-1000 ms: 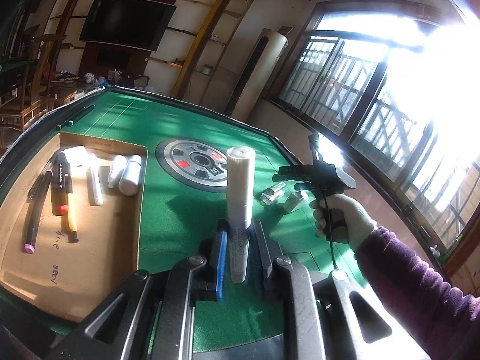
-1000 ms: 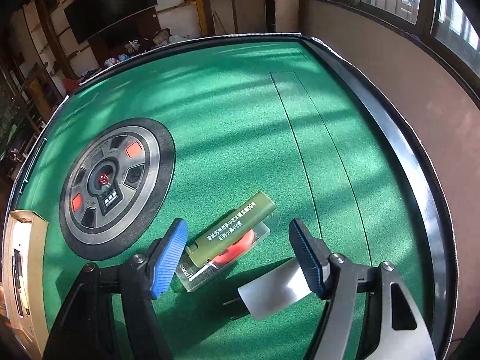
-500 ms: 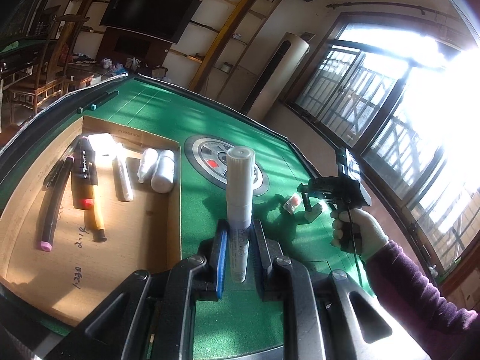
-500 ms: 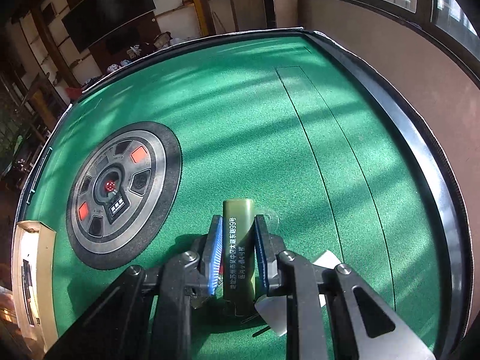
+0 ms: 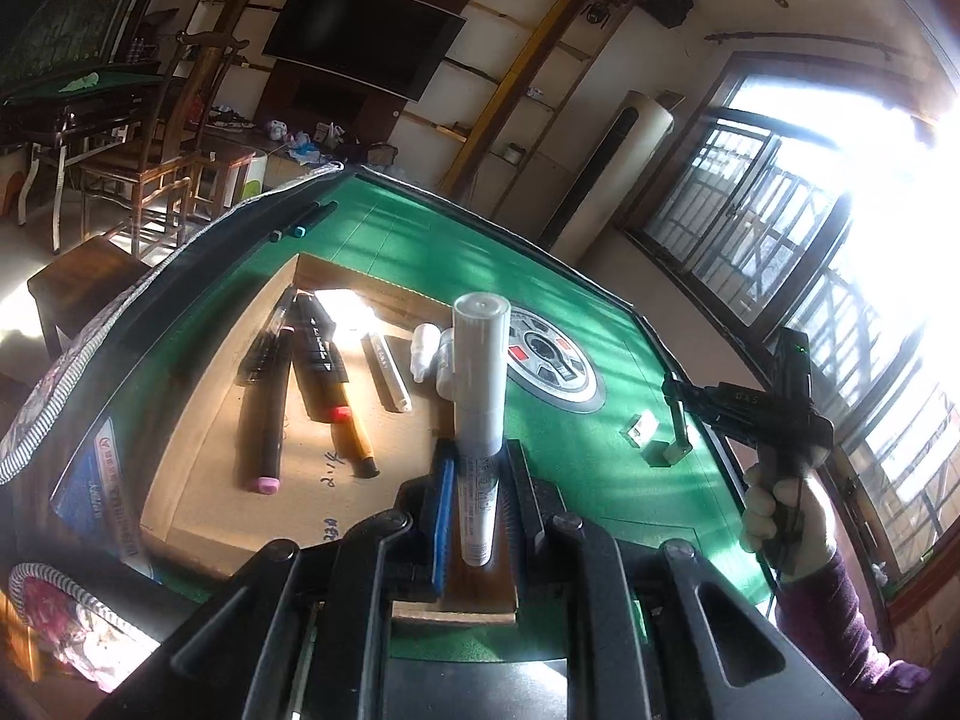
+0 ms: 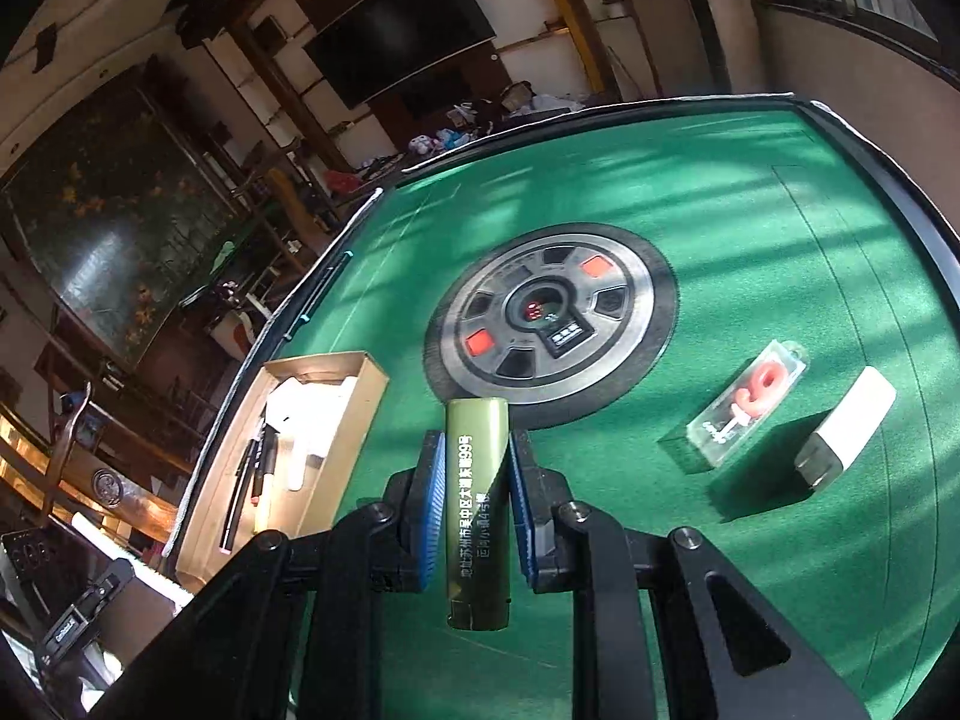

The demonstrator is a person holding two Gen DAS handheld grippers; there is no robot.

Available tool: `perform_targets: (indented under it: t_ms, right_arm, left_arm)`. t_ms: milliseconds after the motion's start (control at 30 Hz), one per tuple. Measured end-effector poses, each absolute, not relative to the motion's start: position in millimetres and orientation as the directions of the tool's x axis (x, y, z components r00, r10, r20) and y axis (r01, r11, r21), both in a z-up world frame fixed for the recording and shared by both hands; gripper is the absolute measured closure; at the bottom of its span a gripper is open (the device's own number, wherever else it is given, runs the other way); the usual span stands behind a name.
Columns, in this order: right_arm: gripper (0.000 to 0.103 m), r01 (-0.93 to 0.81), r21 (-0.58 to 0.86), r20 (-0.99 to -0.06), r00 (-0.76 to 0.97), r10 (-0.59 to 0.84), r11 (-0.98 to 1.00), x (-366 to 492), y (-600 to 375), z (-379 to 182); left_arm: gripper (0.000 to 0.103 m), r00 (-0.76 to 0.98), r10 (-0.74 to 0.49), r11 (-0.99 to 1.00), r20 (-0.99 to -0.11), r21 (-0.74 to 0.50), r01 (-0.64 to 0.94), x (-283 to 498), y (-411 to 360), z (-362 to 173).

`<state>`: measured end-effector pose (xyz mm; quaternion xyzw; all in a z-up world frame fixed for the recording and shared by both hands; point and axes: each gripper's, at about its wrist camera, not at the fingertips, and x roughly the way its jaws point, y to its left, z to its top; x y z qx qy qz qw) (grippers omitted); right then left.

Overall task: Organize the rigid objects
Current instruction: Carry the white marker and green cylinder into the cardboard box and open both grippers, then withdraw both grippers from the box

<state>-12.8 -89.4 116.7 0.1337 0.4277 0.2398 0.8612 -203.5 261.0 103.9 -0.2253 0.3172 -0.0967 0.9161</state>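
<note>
My left tongs (image 5: 477, 504) are clamped on a white cylindrical marker tube (image 5: 480, 384), which stands up between the blue pads and hides part of the small white bottles (image 5: 427, 351) behind it. It hangs over the near right edge of the shallow brown cardboard tray (image 5: 198, 510), which lies on the left of the green felt bench (image 5: 588, 462). My right tongs (image 6: 477, 507) grip an olive-green cylindrical tube with white printed characters (image 6: 477, 480); its near end is cut off by shadow. Only the left view shows my gloved right hand (image 5: 780, 516) on the handle and the bright barred windows (image 5: 780, 228). Only the right view shows plainly the clear plastic case with a red piece inside (image 6: 750, 408) and the white block with a dark end (image 6: 846, 432) lying on the felt at the right. The dark pens (image 5: 264, 396) in the tray are hard to read. A dark wall screen (image 5: 360, 36) hangs at the far side of the room.
</note>
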Motion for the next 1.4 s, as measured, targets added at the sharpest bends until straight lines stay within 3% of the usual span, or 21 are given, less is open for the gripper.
perform_targets:
  t_ms: [133,300,500,667,867,933,1000,1067,1100,1133,1400]
  right_arm:
    - [0.083,-0.398,0.501,-0.643,0.423,0.638,0.769,-33,-34,117]
    - [0.083,-0.467,0.506,-0.668,0.32,0.672,0.725,-44,34,102]
    - [0.083,-0.478,0.494,-0.717,0.248,0.651,0.726,-42,91,75]
    - [0.083,-0.48,0.435,-0.764,0.25,0.595,0.761,-34,118,59]
    - [0.083,-0.487,0.328,-0.806,0.303,0.509,0.809,-28,133,49]
    - [0.081,-0.487,0.271,-0.813,0.345,0.468,0.83,-29,134,52]
    - [0.068,-0.49,0.269,-0.807,0.355,0.472,0.829,-30,130,55]
    - [0.056,-0.482,0.287,-0.788,0.372,0.49,0.828,-30,123,60]
    - [0.05,-0.479,0.297,-0.777,0.382,0.501,0.826,-31,119,63]
    - [0.05,-0.475,0.307,-0.766,0.39,0.51,0.825,-32,113,65]
    - [0.044,-0.441,0.294,-0.702,0.502,0.505,0.848,-58,46,79]
  left_arm:
    - [0.089,0.744,-0.28,0.907,-0.607,-0.42,-0.001,-185,268,94]
    - [0.089,0.688,-0.29,0.912,-0.666,-0.411,-0.014,-147,270,78]
    - [0.088,0.633,-0.298,0.905,-0.715,-0.422,-0.051,-97,273,58]
    - [0.088,0.57,-0.259,0.929,-0.78,-0.362,-0.073,-64,266,40]
    - [0.088,0.569,-0.263,0.915,-0.779,-0.389,-0.109,-54,268,29]
    - [0.082,0.582,-0.272,0.905,-0.766,-0.409,-0.115,-60,272,32]
    - [0.075,0.606,-0.247,0.908,-0.756,-0.4,-0.128,-70,275,39]
    - [0.058,0.636,-0.241,0.903,-0.733,-0.41,-0.131,-84,279,48]
    - [0.041,0.651,-0.238,0.897,-0.721,-0.42,-0.136,-91,281,52]
    - [0.034,0.667,-0.229,0.894,-0.709,-0.424,-0.144,-100,282,57]
    - [0.029,0.761,-0.148,0.915,-0.632,-0.379,-0.137,-161,255,91]
